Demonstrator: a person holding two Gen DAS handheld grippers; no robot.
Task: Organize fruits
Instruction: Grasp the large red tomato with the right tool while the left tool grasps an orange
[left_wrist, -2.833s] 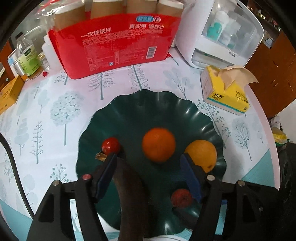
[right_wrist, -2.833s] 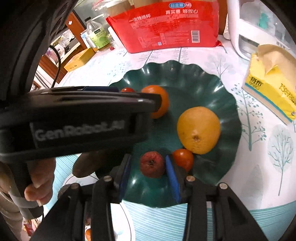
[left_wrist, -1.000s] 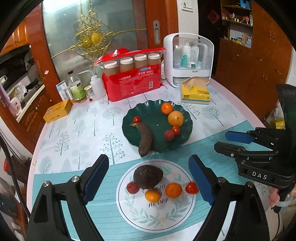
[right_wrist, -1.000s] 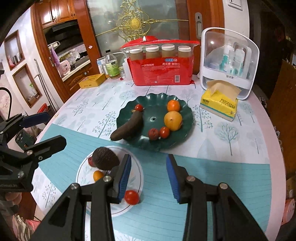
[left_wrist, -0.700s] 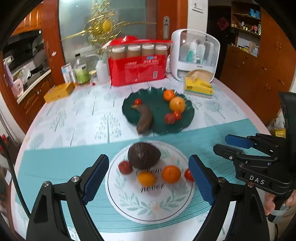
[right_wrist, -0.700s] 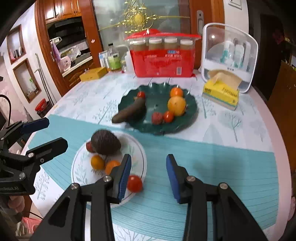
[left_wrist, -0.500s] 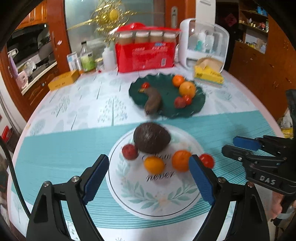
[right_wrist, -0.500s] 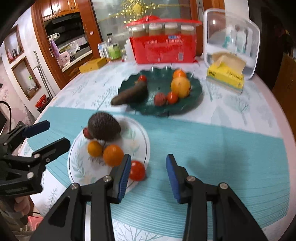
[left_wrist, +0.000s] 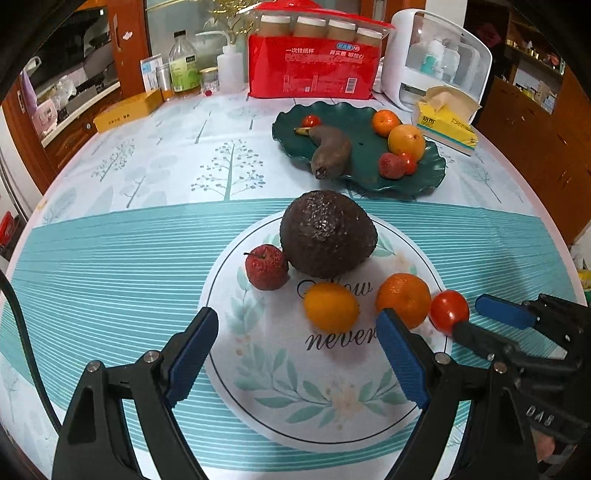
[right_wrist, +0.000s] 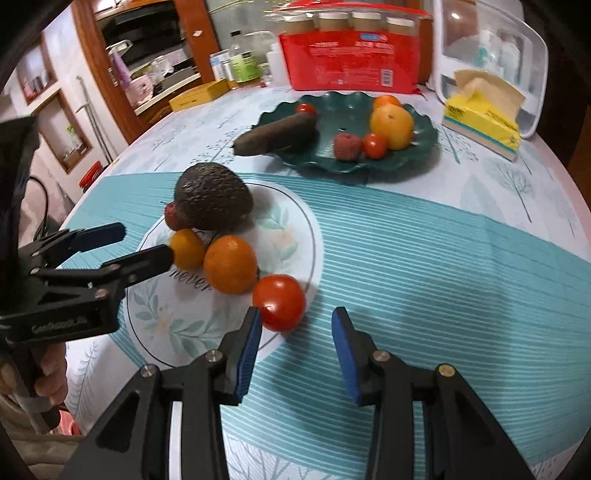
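six fruits already sit on the green dish (left_wrist: 432, 173), five remain on the white plate (left_wrist: 332, 391); left tool (left_wrist: 295, 354) wide open and right tool (right_wrist: 295, 343) part open, both empty, near the tomato (right_wrist: 279, 302).

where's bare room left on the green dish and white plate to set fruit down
Green dish: bare middle, between the brown banana and the oranges; its right edge is crowded. White plate: near half bare, by the leaf print. Far half crowded by the avocado and small fruit; a tomato sits at the rim.
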